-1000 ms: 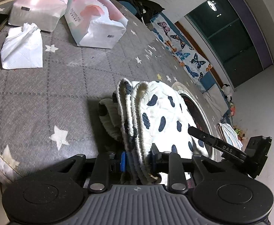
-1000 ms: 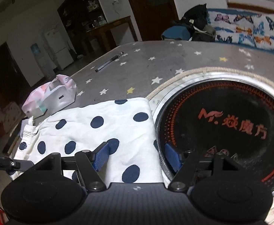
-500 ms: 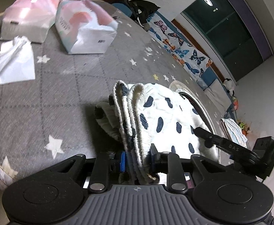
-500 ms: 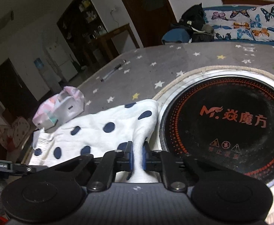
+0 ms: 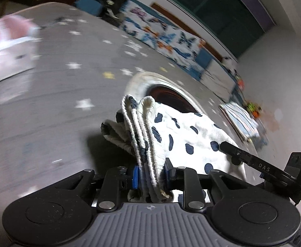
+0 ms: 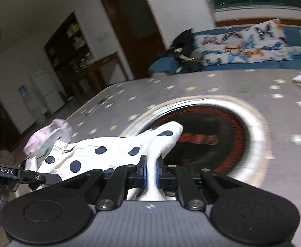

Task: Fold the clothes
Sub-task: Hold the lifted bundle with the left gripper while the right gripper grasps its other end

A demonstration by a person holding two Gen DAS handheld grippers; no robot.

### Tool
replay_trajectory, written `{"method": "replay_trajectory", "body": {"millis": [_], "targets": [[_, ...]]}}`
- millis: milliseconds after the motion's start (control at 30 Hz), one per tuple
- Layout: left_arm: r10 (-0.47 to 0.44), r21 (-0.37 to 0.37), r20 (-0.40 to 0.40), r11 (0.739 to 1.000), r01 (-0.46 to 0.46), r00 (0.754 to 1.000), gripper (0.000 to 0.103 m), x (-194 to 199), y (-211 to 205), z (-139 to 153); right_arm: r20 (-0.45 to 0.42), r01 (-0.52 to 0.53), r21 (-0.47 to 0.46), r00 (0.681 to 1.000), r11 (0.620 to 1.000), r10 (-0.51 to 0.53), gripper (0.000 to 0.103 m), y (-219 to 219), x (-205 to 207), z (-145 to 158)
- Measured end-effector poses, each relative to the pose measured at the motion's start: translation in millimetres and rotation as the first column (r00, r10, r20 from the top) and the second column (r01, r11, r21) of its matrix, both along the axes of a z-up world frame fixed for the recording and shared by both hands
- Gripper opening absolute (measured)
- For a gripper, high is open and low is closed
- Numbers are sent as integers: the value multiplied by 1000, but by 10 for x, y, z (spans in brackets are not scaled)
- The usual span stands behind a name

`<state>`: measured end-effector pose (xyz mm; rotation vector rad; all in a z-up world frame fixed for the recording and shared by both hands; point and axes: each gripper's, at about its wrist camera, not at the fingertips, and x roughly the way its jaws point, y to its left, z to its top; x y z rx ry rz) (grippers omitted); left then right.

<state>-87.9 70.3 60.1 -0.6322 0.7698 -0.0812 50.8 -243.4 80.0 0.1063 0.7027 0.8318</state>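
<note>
Your left gripper (image 5: 150,175) has its jaws clenched on the thick, ribbed waistband of the white garment with dark blue dots (image 5: 183,135); several layers of the elastic edge are bunched between the blue pads. From there the cloth goes away toward 1 o'clock and hangs over the near edge of the round black cooktop (image 5: 169,96) that is set in the table (image 5: 47,107).

Your right gripper (image 6: 149,171) is also clenched, its jaws nearly closed on a thin fold of the same dotted garment (image 6: 101,154). In this view the cloth spreads out toward 9 o'clock, and one corner points toward 1 o'clock, lying over the rim of the cooktop (image 6: 222,135).

The garment is stretched between your two grippers, partly lifted from the grey star-printed tablecloth.

A pink and white tissue pack (image 5: 8,49) stands near 10 o'clock in the left view, well apart from the garment. A butterfly-printed cushion (image 6: 245,45) lies on the blue sofa behind the table. Both views are blurred.
</note>
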Motion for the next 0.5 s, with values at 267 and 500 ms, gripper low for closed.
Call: {"method": "replay_trajectory", "body": {"millis": [267, 500], "targets": [[-173, 23, 15, 985, 173, 985, 26, 734, -746, 110, 53, 190, -30, 981, 981, -188, 7, -735, 155, 115], [-278, 46, 14, 960, 277, 960, 26, 1315, -1333, 167, 86, 325, -55, 944, 944, -320, 7, -1253, 404, 151]]}}
